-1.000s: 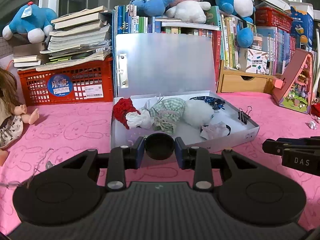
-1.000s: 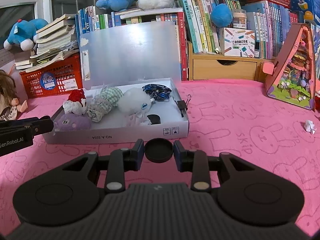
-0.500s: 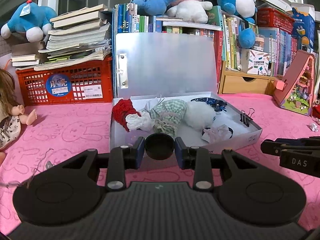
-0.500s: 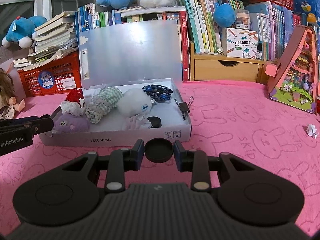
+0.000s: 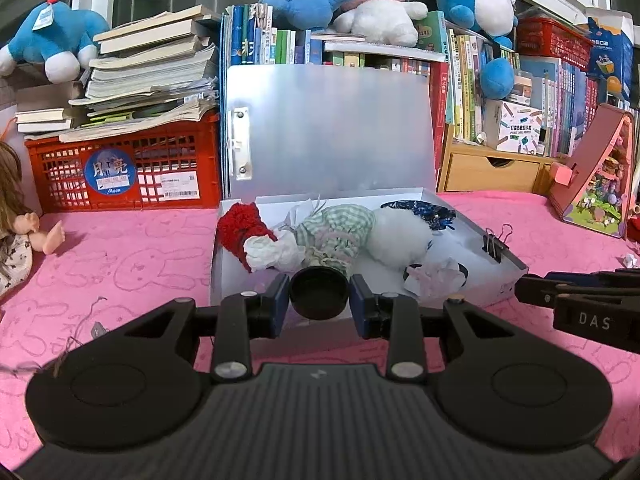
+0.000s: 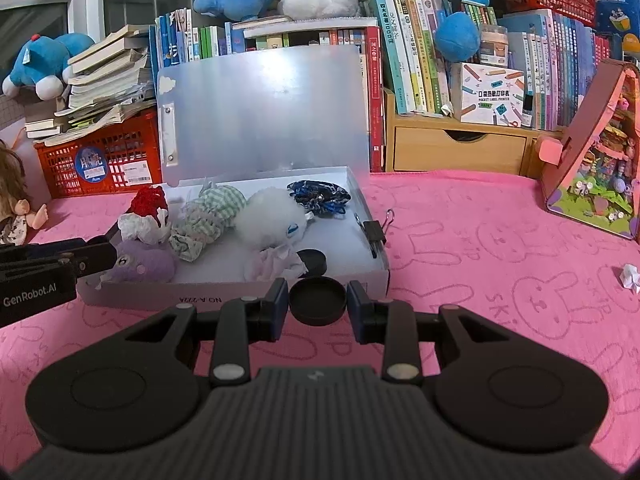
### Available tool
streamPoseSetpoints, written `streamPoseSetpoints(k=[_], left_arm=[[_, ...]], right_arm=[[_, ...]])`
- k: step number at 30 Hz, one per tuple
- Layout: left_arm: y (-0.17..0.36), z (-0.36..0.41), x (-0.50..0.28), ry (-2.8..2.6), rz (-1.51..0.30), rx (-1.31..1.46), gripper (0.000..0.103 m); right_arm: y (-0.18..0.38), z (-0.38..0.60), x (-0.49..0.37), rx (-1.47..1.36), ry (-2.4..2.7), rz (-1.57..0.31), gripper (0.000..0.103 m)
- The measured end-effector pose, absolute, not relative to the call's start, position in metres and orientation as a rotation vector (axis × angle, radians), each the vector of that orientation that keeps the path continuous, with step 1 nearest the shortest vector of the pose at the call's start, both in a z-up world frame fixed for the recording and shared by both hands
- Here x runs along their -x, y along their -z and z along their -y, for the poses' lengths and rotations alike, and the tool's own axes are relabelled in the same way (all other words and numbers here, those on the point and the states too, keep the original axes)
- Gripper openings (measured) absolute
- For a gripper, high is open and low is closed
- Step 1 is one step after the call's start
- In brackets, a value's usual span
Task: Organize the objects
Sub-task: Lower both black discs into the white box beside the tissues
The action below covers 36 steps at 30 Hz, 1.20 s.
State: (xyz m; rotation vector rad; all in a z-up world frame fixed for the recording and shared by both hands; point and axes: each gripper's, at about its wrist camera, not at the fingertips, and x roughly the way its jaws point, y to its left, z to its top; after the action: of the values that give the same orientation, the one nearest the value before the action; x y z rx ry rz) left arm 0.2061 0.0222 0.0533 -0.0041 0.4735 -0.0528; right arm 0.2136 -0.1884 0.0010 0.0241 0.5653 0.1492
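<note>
box: white box (image 6: 240, 300) sits just far of both grippers
left gripper (image 5: 319, 294): jaws parted, empty, nearer
right gripper (image 6: 318, 300): same, empty

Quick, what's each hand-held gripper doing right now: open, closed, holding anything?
Left hand-held gripper: open, holding nothing.
Right hand-held gripper: open, holding nothing.

A pink cloth (image 6: 460, 248) printed with rabbit outlines is seen. In the white box (image 6: 240, 300), a red woolly ball (image 5: 242, 226), a green-and-white checked bundle (image 5: 336, 228), a white fluffy toy (image 6: 268, 220) and a purple toy (image 6: 144, 264) are seen.
</note>
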Motion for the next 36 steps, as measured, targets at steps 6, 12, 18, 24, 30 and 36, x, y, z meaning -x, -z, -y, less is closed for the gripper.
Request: streamPoseSetpoints(k=[6,12,18,24,30,36], left_arm=[[-0.051,-0.023,-0.218,0.053,-0.475,0.017,0.038],[-0.046,-0.023,-0.233,0.052,-0.501,0.03,0.038],[-0.046,-0.027,-0.243,0.057,-0.518,0.033,0.038],[-0.046,-0.033,-0.251,0.048,-0.536,0.047,0.038],[-0.046,-0.032,-0.258,0.043,-0.549,0.04,0.038],[-0.049,-0.031,-0.266,0.04,-0.551,0.005,0.038]], right_arm=[[0.001,0.187,-0.222,-0.01,-0.153,-0.571,0.037],[0.001,0.187,-0.23,-0.004,-0.158,-0.576,0.037],[0.001,0.193,-0.237,-0.019,-0.168,-0.592,0.037],[-0.002,0.197,-0.243,-0.05,-0.176,-0.597,0.037],[-0.004,0.192,-0.248,-0.044,-0.197,-0.592,0.037],[-0.005,0.186,-0.257,-0.044,-0.21,-0.604,0.037]])
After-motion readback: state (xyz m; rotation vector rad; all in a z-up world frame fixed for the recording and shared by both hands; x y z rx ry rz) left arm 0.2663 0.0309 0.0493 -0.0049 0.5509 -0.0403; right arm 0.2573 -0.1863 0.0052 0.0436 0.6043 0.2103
